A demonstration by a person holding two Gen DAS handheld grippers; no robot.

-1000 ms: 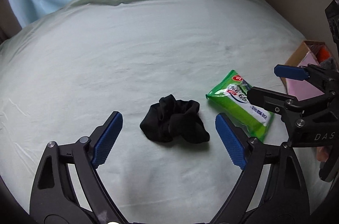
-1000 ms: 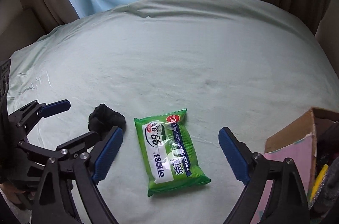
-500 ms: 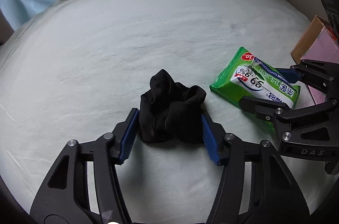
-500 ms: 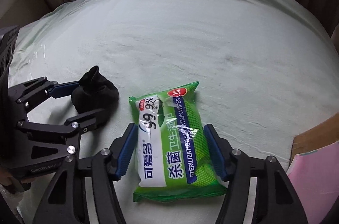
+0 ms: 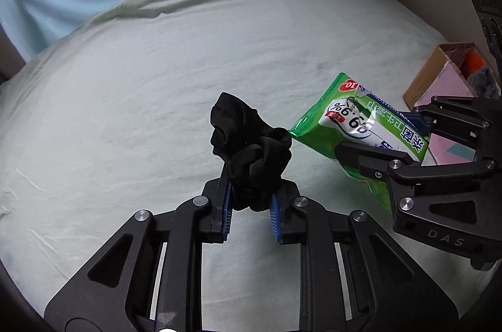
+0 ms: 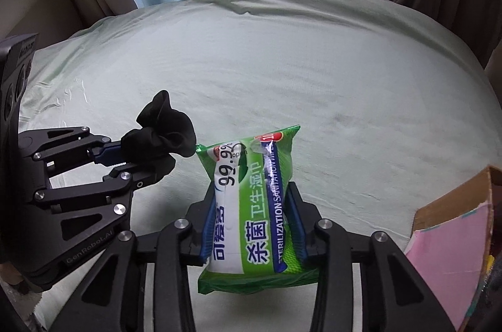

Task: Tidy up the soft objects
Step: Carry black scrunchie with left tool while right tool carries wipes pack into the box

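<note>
- Left gripper [image 5: 251, 206] pinching a bunched black sock [image 5: 251, 150] between its blue pads, clear of the pale green bedsheet [image 5: 125, 112].
- Right gripper [image 6: 251, 225] closing on a green pack of sanitizing wipes [image 6: 251, 206], pads pressed to both sides, pack propped upright off the sheet.
- Both pickups apparently done; neither item stowed yet.
- Cardboard box [image 5: 439, 74] at the right edge of the bed, with some things already inside: the likely destination.
- Left to do, probably: carrying both across and releasing them into the box.

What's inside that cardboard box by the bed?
The cardboard box shows something orange and grey fabric inside. Its pink wall hides everything deeper.
</note>
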